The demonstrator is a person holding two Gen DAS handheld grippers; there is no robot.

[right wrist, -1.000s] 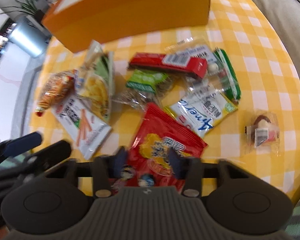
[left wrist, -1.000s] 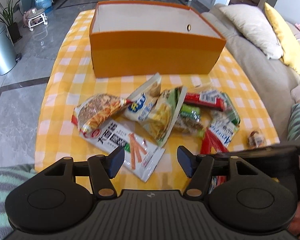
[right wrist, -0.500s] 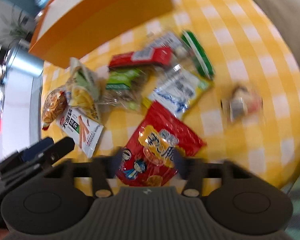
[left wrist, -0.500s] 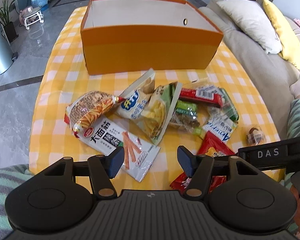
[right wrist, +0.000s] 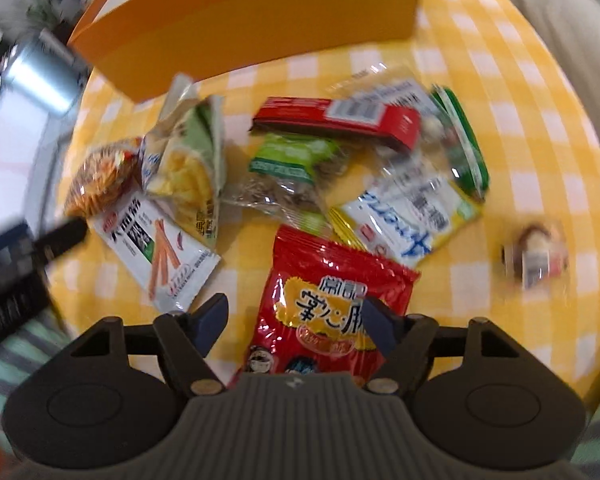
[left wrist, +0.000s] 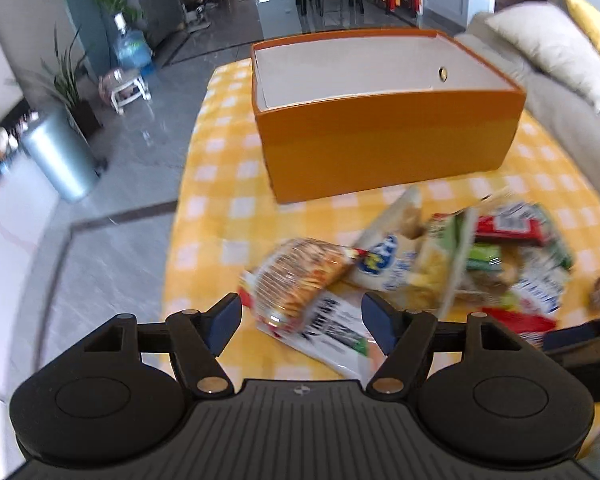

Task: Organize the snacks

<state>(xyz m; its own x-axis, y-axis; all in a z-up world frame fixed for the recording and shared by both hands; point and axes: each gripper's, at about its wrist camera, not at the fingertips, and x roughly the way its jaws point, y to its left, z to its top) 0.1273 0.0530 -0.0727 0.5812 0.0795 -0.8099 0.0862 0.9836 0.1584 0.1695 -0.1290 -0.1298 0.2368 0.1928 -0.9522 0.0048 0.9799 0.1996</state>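
Since the earlier frame, left gripper [left wrist: 300, 322] has swung leftward, jaws spread, empty, above the noodle packet [left wrist: 300, 276] at lower centre. Right gripper [right wrist: 296, 320] has widened around the red bag [right wrist: 324, 312] (not clamped). Orange box [left wrist: 388, 148], upper centre, appears unfilled; sorting seems barely begun.

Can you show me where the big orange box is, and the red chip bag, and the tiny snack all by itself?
orange box [left wrist: 384, 148], left wrist view, middle of its front wall.
red chip bag [right wrist: 332, 300], right wrist view, on the yellow label.
tiny snack [right wrist: 536, 256], right wrist view, middle of its wrapper.
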